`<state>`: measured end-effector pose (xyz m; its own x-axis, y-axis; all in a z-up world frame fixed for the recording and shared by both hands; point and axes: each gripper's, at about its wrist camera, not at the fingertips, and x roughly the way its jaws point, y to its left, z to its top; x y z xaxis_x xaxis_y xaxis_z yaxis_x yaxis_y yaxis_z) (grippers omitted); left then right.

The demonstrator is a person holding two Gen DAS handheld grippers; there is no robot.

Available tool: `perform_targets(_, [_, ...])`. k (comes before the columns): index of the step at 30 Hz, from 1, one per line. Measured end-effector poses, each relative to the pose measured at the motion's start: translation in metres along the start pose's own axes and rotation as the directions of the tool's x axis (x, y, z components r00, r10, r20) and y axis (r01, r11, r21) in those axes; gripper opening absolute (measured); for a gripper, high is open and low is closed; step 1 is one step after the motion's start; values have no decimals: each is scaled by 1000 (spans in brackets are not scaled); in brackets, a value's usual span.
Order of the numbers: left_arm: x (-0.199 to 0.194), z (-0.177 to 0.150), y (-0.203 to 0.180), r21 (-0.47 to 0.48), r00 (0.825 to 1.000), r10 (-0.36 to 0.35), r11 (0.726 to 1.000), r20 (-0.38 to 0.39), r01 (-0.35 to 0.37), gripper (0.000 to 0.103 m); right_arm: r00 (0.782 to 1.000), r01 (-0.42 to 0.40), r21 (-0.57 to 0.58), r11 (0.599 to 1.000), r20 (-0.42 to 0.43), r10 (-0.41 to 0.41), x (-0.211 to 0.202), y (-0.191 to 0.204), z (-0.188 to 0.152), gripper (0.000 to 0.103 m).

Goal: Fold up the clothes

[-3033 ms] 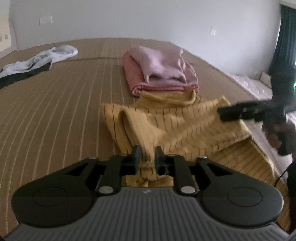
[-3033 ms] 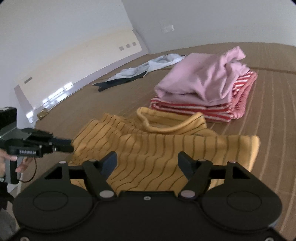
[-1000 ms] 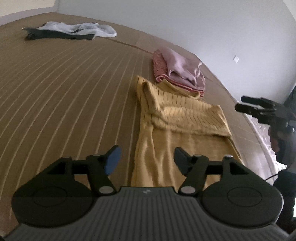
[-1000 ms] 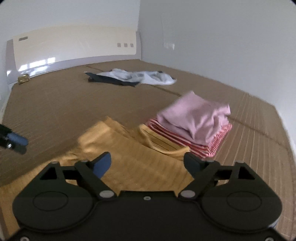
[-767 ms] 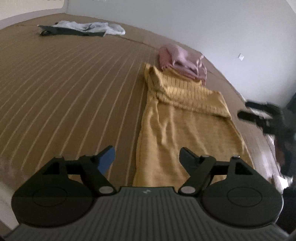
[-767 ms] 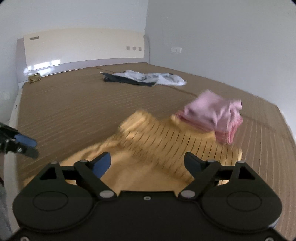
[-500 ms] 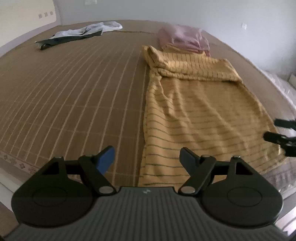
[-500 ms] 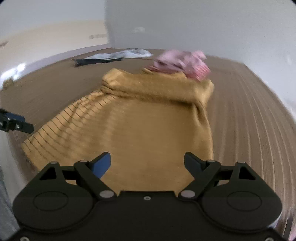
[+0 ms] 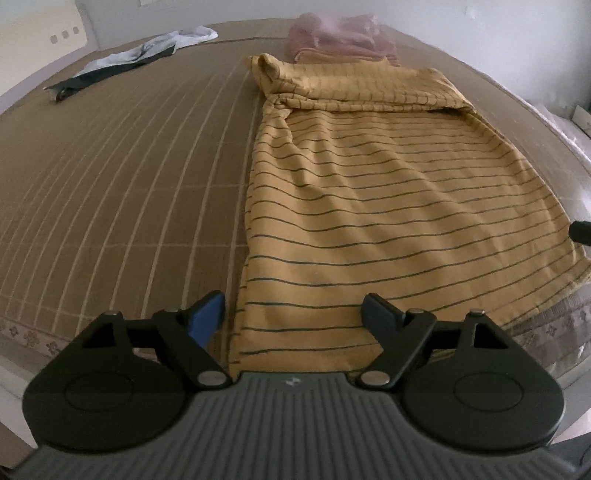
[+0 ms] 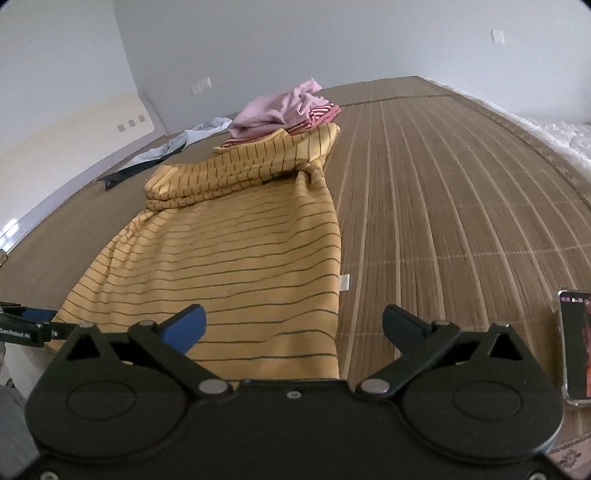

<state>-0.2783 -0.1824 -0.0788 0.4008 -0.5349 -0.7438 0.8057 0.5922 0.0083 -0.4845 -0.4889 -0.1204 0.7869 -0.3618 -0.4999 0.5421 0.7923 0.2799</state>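
A yellow garment with thin dark stripes (image 9: 388, 206) (image 10: 236, 254) lies lengthwise on the brown bed, its far end folded over and its near hem at the bed's front edge. My left gripper (image 9: 293, 314) hovers open over the hem's left corner with nothing between its fingers. My right gripper (image 10: 293, 321) is open above the hem's right corner, also holding nothing. The right gripper's tip (image 9: 581, 232) shows at the right edge of the left wrist view, and the left gripper's tip (image 10: 26, 325) at the left edge of the right wrist view.
A folded pink garment on a red-striped one (image 10: 284, 107) (image 9: 340, 33) sits just beyond the yellow garment. A white and dark garment (image 9: 129, 62) (image 10: 166, 155) lies farther back near the headboard. A phone (image 10: 576, 350) rests on the bed at my right.
The left gripper let go of the yellow fabric and opened. Both grippers pulled back from the folded far end to the near hem, and the garment now lies stretched out lengthwise.
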Motion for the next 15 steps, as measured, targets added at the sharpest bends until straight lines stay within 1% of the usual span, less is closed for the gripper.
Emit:
perform_targets(3, [2,0,1,-6,1000,-3,1000,-2,3,89,1000,4,-16,1000,-2,-4,1,2,-6,102])
perform_targets(9, [7,1,0,-9,1000,-5,1000,-8,5,96,1000,6,-86,996,-9,-7,7,15,-12,102])
perform_targets(11, [7,0,-1,-8,1000,-4,1000,-9,4,97,1000,-19,-110,994,-9,18,10,19,-14,102])
perform_targets(13, [8,0,-1,-8,1000,-6,1000,-8,6,97,999,-50,-112,992,-3,50,12,20,-16,101])
perform_targets(15, [8,0,-2,-8,1000,-9,1000,-6,9,97,999,-43,-136,990,2,44,13,25,-18,99])
